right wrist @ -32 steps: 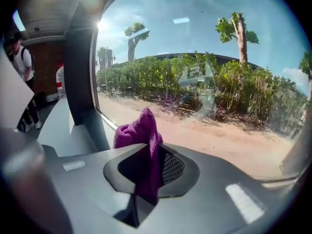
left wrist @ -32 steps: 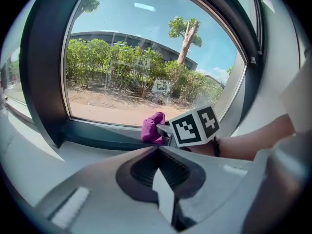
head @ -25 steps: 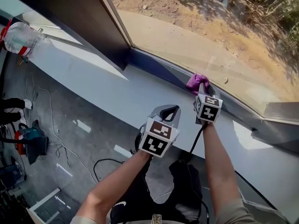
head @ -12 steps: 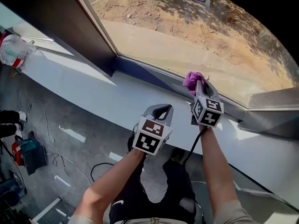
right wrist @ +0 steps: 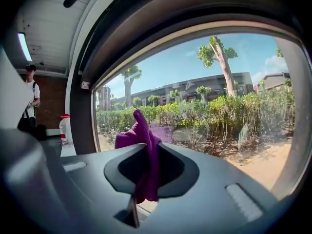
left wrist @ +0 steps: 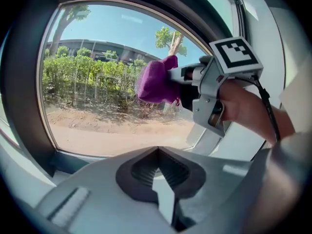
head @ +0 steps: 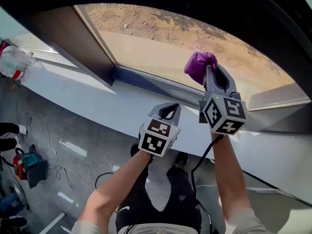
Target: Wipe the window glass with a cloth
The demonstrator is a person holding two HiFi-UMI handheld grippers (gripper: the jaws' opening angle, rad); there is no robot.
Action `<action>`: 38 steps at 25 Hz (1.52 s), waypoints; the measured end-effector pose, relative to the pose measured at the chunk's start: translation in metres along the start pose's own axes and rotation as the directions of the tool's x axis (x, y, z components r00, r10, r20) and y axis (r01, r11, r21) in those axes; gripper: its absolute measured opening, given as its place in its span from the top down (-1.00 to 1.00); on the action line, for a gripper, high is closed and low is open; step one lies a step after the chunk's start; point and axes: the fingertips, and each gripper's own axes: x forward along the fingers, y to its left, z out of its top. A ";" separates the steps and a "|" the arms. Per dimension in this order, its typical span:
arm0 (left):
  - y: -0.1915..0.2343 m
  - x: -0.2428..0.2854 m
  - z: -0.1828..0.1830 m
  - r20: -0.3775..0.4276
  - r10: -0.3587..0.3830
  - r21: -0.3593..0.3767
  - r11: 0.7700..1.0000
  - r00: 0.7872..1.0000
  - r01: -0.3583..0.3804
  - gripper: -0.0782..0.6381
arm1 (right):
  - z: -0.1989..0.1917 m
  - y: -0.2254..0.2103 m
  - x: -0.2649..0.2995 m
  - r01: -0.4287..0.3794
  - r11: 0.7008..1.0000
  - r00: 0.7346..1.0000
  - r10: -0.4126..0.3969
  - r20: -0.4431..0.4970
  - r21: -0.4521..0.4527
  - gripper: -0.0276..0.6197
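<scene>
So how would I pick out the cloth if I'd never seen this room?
Find the big window glass above the white sill. In front of it the right tool is held higher than the left tool. The cloth is the purple wad pinched in that higher tool; the left tool holds nothing.

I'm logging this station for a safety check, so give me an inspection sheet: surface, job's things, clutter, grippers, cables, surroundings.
Surface: white sill, partly sunlit.
Job's things: purple cloth bunched, raised in front of the window glass; contact with the glass cannot be told.
Clutter: plastic bottle at the sill's far left end.
Grippers: right gripper shut on the purple cloth; left gripper shut, empty, held below the right one.
Cables: black cable hanging from the right gripper; loose cords on the floor.
Surroundings: teal tool on the floor; a person stands indoors to the left; sandy ground and hedges outside.
</scene>
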 end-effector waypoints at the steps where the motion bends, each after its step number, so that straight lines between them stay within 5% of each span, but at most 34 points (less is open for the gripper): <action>1: -0.001 -0.001 0.004 0.004 0.000 0.004 1.000 1.000 0.000 0.78 | 0.013 0.001 -0.003 -0.003 1.000 1.000 0.003 0.021 -0.003 0.70; 12: -0.015 -0.014 0.038 0.032 0.004 0.042 0.999 0.999 -0.006 0.78 | 0.138 0.015 -0.030 -0.053 0.999 0.969 0.052 0.240 -0.002 0.70; 24: -0.036 -0.016 0.035 0.014 0.006 0.054 0.998 1.000 -0.006 0.78 | 0.166 -0.027 -0.069 0.034 0.999 0.945 -0.031 0.325 -0.003 0.69; 29: -0.039 -0.006 0.021 -0.006 -0.003 0.043 0.999 1.000 0.003 0.78 | 0.144 -0.031 -0.066 0.061 0.995 0.953 -0.036 0.300 -0.075 0.69; 38: -0.025 0.021 -0.023 -0.066 0.015 0.003 1.000 0.998 -0.014 0.78 | 0.043 -0.042 -0.038 0.042 0.994 0.983 -0.023 0.182 -0.101 0.69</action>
